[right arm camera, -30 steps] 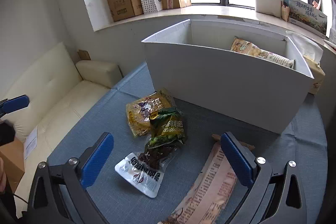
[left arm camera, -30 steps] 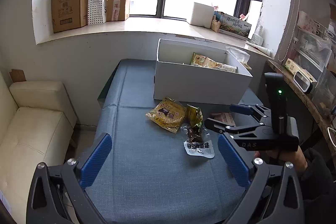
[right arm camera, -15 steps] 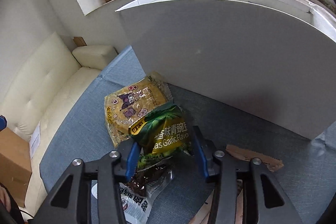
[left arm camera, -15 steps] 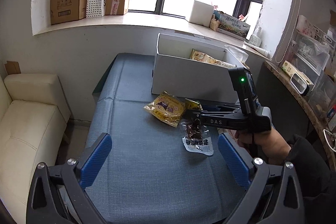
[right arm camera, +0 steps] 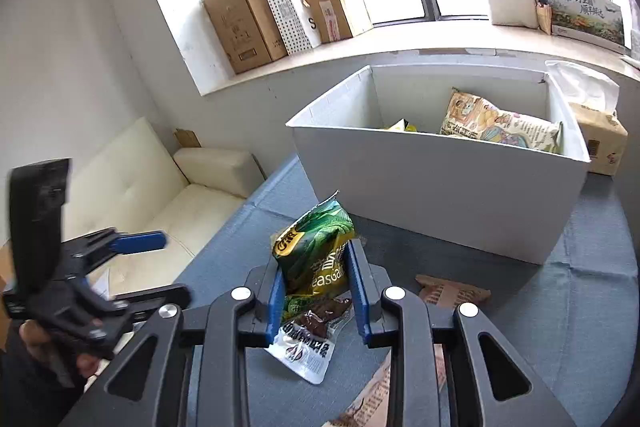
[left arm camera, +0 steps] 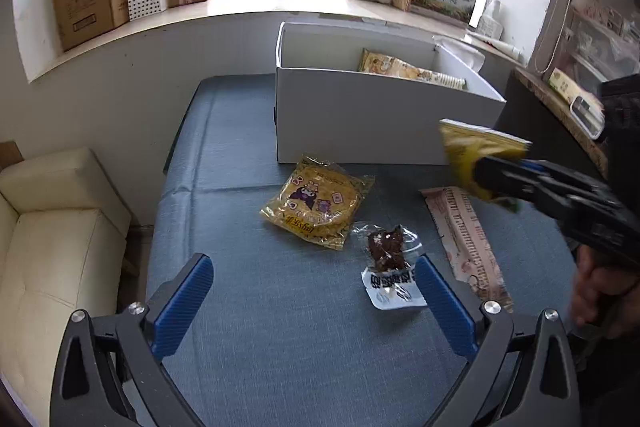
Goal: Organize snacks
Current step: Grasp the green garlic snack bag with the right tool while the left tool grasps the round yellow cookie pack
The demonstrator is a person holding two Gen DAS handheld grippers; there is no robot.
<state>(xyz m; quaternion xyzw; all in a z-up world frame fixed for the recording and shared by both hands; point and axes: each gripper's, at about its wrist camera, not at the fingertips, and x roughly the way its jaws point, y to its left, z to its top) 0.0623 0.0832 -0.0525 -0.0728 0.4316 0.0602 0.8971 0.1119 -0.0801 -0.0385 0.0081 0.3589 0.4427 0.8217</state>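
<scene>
Gripping the green-and-yellow foil pouch of garlic peas (right arm camera: 316,255) between my right tongs (right arm camera: 316,291), I am holding it clear of the blue-grey cloth-covered table (left arm camera: 256,339); their blue pads (right arm camera: 276,301) have just been closing and are now pressing flat on both sides of the pouch, its top sticking up toward twelve o'clock in the right wrist view. In the left wrist view the same pouch (left arm camera: 476,155) is hanging at three o'clock, blurred, in front of the near right corner of the open white cardboard box (left arm camera: 360,123). That box is sitting at the far end of the table at twelve o'clock and is already holding a pale illustrated crisp bag (right arm camera: 500,127) against its right wall. My left tongs (left arm camera: 312,303) are standing wide open with nothing between them, hovering above the cloth. Lying on the table ahead of them are a yellow cartoon-printed snack packet (left arm camera: 316,203) at twelve o'clock, a clear-and-white sachet of dark dried meat (left arm camera: 390,271) just beside the right pad at one o'clock, and a long pink-and-brown printed wrapper (left arm camera: 468,239) at two o'clock. A cream leather sofa (left arm camera: 52,227) is standing at nine o'clock beside the table.
</scene>
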